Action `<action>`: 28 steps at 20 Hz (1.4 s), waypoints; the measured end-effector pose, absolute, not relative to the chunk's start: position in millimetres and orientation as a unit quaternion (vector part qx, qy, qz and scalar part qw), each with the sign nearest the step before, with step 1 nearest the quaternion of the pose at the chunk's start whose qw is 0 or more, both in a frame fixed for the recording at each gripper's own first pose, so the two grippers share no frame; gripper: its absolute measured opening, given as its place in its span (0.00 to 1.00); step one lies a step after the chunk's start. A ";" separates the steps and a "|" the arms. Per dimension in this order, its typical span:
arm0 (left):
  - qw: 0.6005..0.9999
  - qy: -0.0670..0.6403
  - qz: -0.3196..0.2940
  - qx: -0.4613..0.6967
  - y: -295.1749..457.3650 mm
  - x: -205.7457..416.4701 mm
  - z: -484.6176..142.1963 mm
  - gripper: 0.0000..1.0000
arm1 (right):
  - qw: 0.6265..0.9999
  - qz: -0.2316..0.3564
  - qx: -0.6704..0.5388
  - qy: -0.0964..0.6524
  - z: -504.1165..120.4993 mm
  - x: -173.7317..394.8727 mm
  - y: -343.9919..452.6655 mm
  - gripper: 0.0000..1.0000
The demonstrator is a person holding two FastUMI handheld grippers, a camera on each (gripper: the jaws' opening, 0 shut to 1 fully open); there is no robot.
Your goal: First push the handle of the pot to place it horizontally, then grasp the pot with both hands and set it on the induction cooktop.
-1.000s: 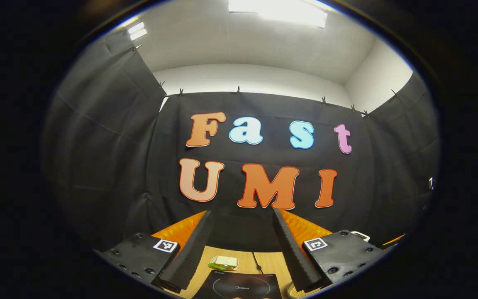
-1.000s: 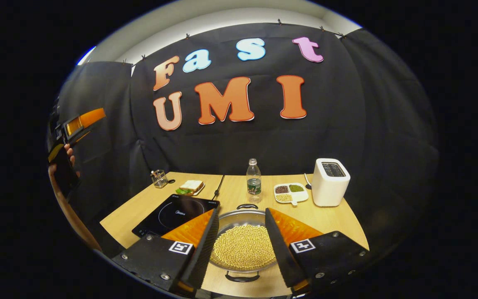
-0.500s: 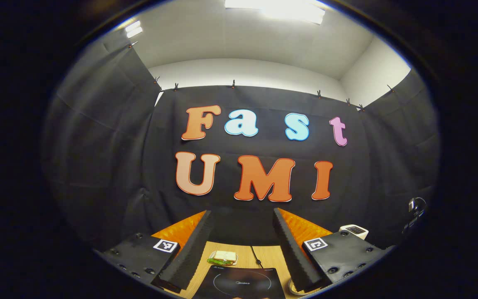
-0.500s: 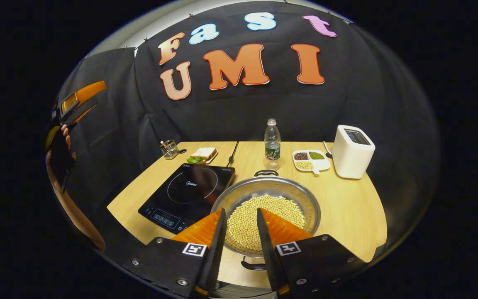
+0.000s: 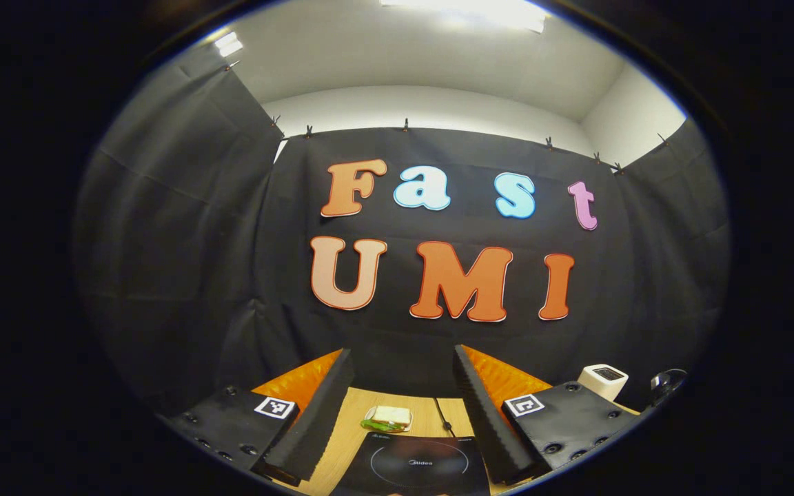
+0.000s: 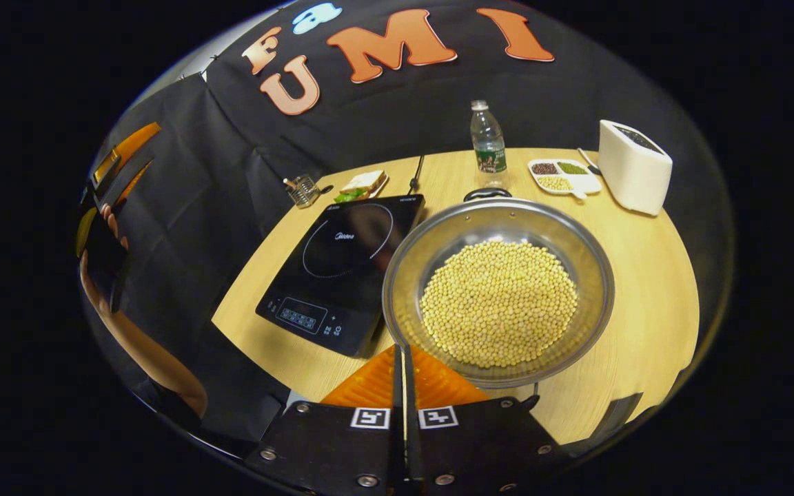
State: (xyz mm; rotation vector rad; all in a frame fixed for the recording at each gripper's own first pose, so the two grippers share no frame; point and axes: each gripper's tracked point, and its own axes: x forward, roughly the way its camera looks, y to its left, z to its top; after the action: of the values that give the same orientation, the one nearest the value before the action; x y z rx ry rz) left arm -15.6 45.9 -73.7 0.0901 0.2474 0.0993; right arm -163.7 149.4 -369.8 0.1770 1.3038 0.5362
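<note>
Right gripper (image 6: 402,358) fingers closed together since earlier, near one pot (image 6: 498,289); left gripper (image 5: 402,393) wide, one cooktop (image 5: 411,472) below.

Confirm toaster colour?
White, with a dark top. The toaster shows best in the right gripper view, at the table's far right.

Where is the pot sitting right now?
In the right gripper view the pot, holding yellow beans, sits on the table just right of the cooktop, not on it, with the water bottle behind it.
</note>
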 end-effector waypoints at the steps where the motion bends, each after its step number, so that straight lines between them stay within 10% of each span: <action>1: 0.990 0.127 0.048 0.044 45.9 -16.2 -76.7 0.95 | 0.749 0.244 0.082 0.610 -376.1 -169.8 148.5 0.00; 28: 0.982 0.185 0.017 0.035 41.0 2.2 -122.2 0.95 | 0.713 0.178 0.036 0.678 -440.4 -181.9 75.2 0.00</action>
State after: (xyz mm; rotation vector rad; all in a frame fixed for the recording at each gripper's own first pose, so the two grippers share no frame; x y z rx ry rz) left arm 2.2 41.0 -122.2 0.0706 0.3726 0.0335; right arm -181.9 75.2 -440.4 0.0809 1.5020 0.3941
